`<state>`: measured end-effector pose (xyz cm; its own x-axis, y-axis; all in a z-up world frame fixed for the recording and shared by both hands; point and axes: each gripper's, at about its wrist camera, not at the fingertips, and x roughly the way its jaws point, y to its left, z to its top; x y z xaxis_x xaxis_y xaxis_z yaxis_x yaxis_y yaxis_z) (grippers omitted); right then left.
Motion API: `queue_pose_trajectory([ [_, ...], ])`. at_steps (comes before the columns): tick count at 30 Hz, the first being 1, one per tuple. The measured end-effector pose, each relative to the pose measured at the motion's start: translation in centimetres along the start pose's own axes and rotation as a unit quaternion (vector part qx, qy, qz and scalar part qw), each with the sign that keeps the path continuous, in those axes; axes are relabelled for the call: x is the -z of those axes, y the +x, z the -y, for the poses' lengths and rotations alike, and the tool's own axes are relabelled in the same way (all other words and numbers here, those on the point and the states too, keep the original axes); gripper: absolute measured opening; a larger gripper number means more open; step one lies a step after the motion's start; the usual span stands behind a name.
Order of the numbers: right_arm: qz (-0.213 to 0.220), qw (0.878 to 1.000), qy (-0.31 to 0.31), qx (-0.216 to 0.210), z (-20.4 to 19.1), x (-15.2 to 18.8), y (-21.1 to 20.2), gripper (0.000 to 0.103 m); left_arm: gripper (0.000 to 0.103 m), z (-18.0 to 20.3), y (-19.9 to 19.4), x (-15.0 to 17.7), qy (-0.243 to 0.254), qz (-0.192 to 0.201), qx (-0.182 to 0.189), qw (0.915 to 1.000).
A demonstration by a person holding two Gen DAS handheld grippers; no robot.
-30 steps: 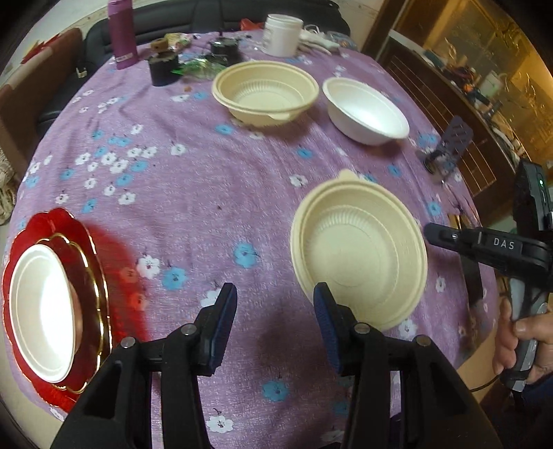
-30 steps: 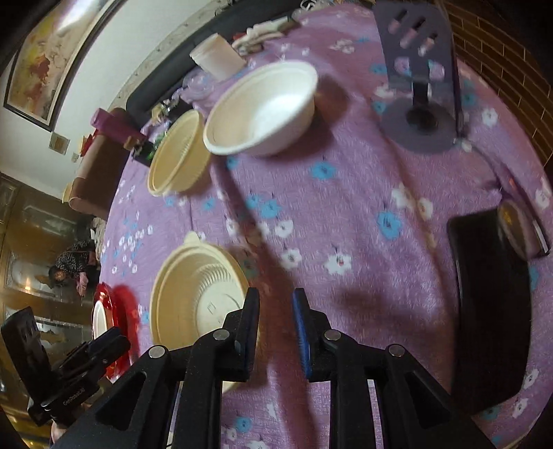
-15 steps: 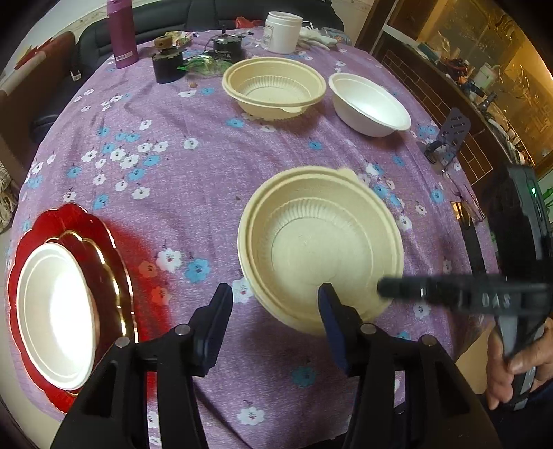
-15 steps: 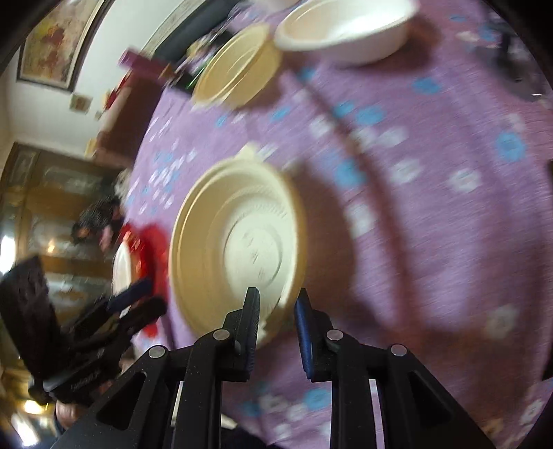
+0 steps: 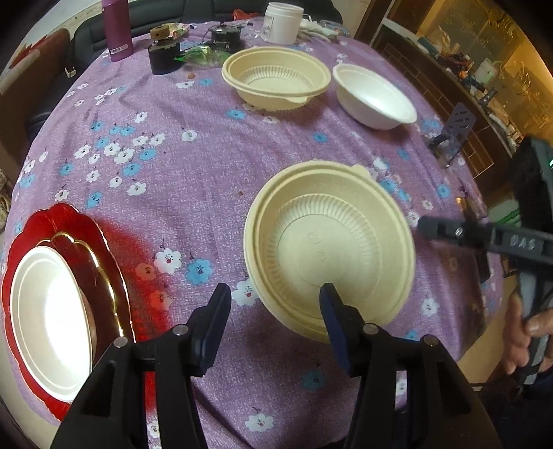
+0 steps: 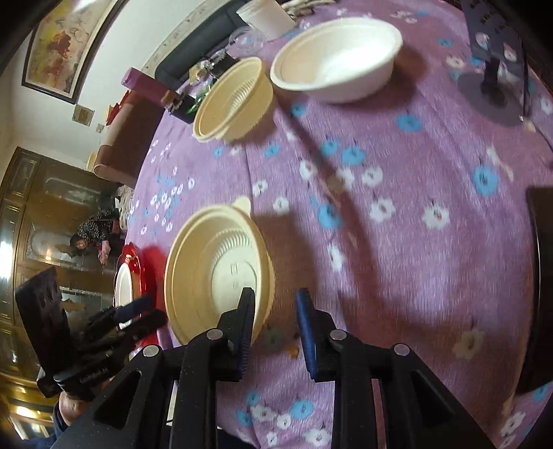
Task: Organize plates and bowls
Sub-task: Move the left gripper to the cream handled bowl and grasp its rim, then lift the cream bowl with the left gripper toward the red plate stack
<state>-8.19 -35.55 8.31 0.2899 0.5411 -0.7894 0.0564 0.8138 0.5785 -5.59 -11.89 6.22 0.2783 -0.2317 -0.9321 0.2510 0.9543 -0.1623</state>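
Note:
A cream ribbed bowl rests on the purple flowered cloth near the front edge; it also shows in the right wrist view. My left gripper is open and empty, its right finger over the bowl's near rim. My right gripper is open, its left finger over the bowl's rim and the right finger outside it. A second cream bowl and a white bowl stand at the far side. A white plate lies on a red charger at the left edge.
A purple bottle, a white jar, a dark pot and small clutter stand at the table's back. A perforated dark stand is at the right edge. A black flat object lies at the right.
The right gripper had shut on the cream bowl's rim and dragged it toward the front; now its jaws have opened and the bowl sits on the cloth. The left gripper stayed open.

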Motion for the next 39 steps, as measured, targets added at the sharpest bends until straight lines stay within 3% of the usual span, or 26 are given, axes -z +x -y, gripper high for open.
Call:
queue_pose_trajectory([
  [3,0.000,1.000,-0.018,0.005,-0.9,-0.8,0.6,0.027,0.047,-0.1,0.8,0.1,0.000,-0.006,0.003,1.0000],
  [8,-0.004,0.998,-0.052,0.025,-1.7,-0.9,1.1,0.027,0.026,0.4,2.2,0.2,0.013,-0.016,-0.003,0.9998],
  [11,-0.008,0.995,-0.082,0.059,-2.4,-0.9,1.8,0.026,0.026,0.8,2.5,0.1,0.025,-0.011,-0.014,0.9995],
  [13,-0.012,0.992,-0.102,0.067,-3.2,-0.5,2.2,0.016,0.026,1.1,2.5,0.0,0.032,-0.008,-0.024,0.9992],
  [16,0.003,0.988,-0.123,0.088,-4.0,-0.1,2.0,0.016,0.026,1.4,1.9,-0.5,0.040,0.005,-0.033,0.9986],
  [30,0.032,0.987,-0.123,0.097,-3.6,0.5,-0.3,0.019,0.028,3.4,0.9,-1.2,0.078,0.040,-0.052,0.9948],
  [39,0.034,0.986,-0.124,0.105,-3.9,1.8,-0.5,0.019,0.028,3.3,0.7,0.2,0.080,0.048,-0.056,0.9941],
])
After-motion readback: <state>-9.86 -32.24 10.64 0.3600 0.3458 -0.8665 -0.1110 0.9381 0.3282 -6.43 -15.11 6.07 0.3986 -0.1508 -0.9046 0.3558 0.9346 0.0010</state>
